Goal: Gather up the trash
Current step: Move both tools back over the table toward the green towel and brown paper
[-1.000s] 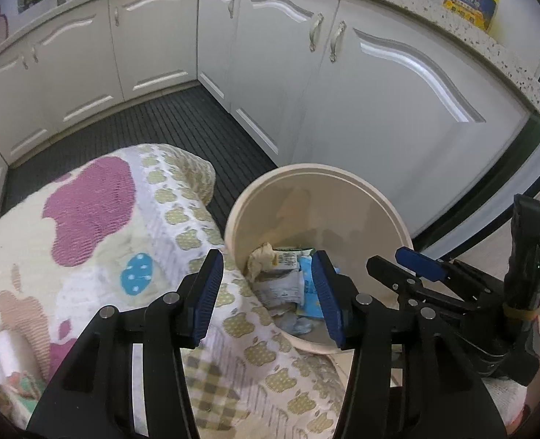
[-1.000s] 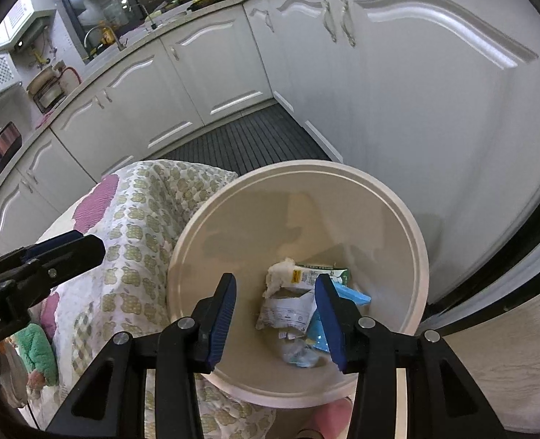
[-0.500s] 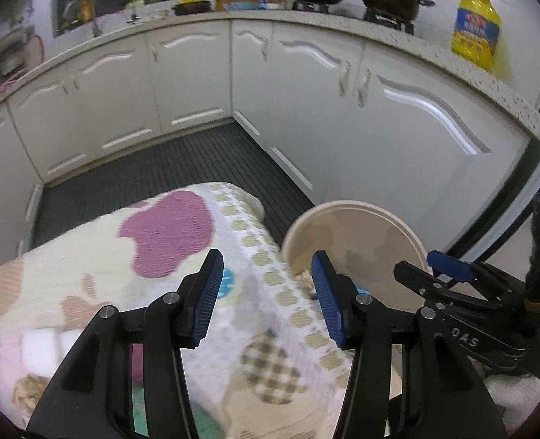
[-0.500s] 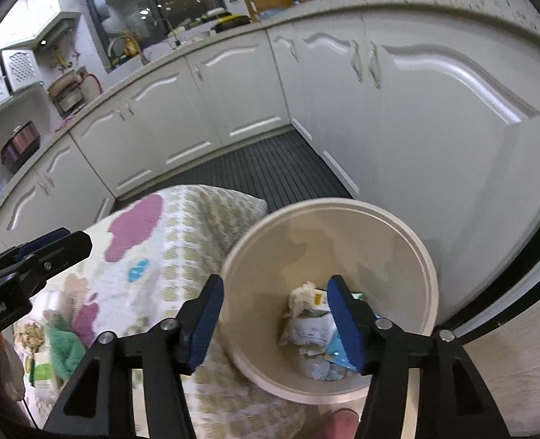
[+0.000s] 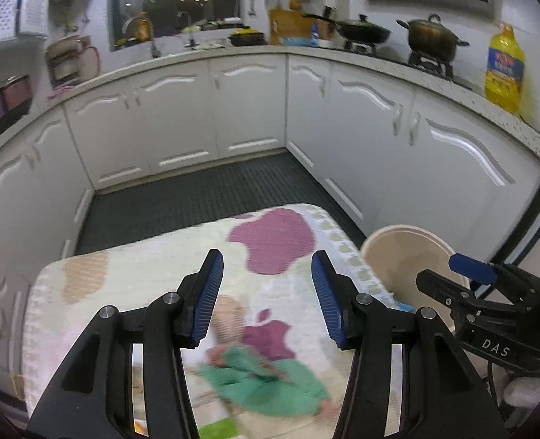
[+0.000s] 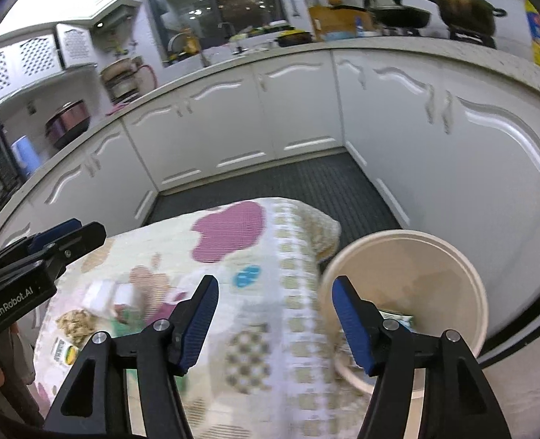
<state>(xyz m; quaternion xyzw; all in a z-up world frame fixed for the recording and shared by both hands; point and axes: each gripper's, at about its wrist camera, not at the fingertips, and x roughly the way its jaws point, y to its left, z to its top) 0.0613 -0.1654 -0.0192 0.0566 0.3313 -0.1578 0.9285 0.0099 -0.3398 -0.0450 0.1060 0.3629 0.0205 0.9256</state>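
Both empty grippers are pulling back from the beige bin toward the cloth-covered table, the left gripper half-spread, the right gripper having just widened, suggesting another trash pickup is coming.

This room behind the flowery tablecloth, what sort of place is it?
A home kitchen, by the look of it. White cabinets run under an L-shaped countertop, a wok and a lidded pot sit on a gas stove, and a yellow bottle of cooking oil stands beside them.
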